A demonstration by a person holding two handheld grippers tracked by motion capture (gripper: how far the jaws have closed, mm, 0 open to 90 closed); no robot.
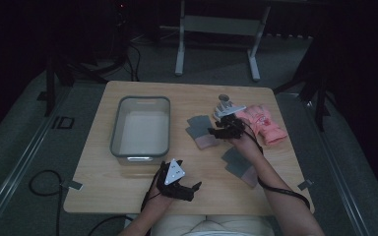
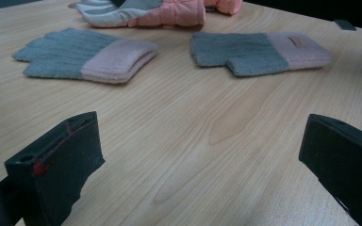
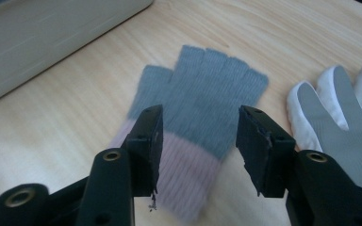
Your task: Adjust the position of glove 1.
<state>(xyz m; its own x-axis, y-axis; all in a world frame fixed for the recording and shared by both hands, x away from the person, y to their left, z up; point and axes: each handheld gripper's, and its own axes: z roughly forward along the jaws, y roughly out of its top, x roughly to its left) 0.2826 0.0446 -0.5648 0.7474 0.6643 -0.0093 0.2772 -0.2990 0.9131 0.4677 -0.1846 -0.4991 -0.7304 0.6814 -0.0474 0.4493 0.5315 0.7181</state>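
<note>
Two grey knit gloves with pink cuffs lie on the wooden table (image 1: 108, 187). One glove (image 1: 200, 132) (image 3: 202, 94) (image 2: 85, 59) is near the table's middle; the other (image 1: 239, 164) (image 2: 259, 52) lies closer to the person, on the right. My right gripper (image 1: 212, 132) (image 3: 199, 136) hovers over the middle glove's cuff, jaws partly apart on either side of it, pads not pressing. My left gripper (image 1: 193, 189) (image 2: 200, 155) rests low near the front edge, jaws wide open over bare wood and pointing toward the gloves.
A grey plastic bin (image 1: 141, 129) (image 3: 52, 33) stands left of centre. A pair of pink padded gloves (image 1: 263, 123) (image 2: 146, 12) with white and grey palms (image 3: 339, 113) lies at the right rear. A small metal cylinder (image 1: 223, 98) stands behind the right gripper.
</note>
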